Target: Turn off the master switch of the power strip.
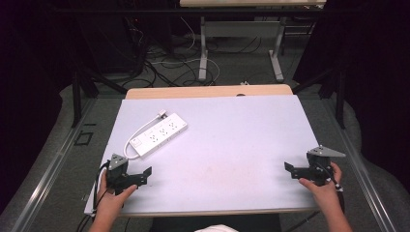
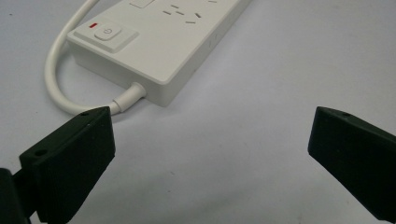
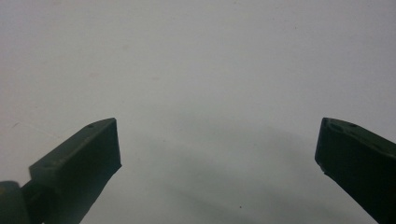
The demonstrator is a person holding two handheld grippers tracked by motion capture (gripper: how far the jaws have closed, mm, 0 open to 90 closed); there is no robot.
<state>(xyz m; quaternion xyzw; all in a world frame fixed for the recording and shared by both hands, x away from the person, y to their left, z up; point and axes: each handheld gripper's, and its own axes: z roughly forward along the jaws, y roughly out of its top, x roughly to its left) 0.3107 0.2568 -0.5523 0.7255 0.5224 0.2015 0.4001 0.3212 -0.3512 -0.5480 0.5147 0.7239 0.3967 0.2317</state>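
A white power strip (image 1: 159,134) with several sockets lies on the left half of the white table (image 1: 232,145), its white cord (image 1: 140,133) looping round to a plug (image 1: 162,115) at its far end. In the left gripper view the strip (image 2: 163,42) shows its switch end, and its cord (image 2: 60,88) curls just beyond the jaws. My left gripper (image 1: 145,172) (image 2: 210,135) rests near the front left corner, open and empty, a short way in front of the strip. My right gripper (image 1: 289,168) (image 3: 217,144) rests near the front right edge, open over bare table.
A wooden strip (image 1: 208,92) edges the table's far side. Beyond it stand the metal legs of another table (image 1: 203,53) amid loose cables on the floor. Dark frame struts (image 1: 77,92) flank the table. The person's hands (image 1: 111,200) hold both grippers at the front edge.
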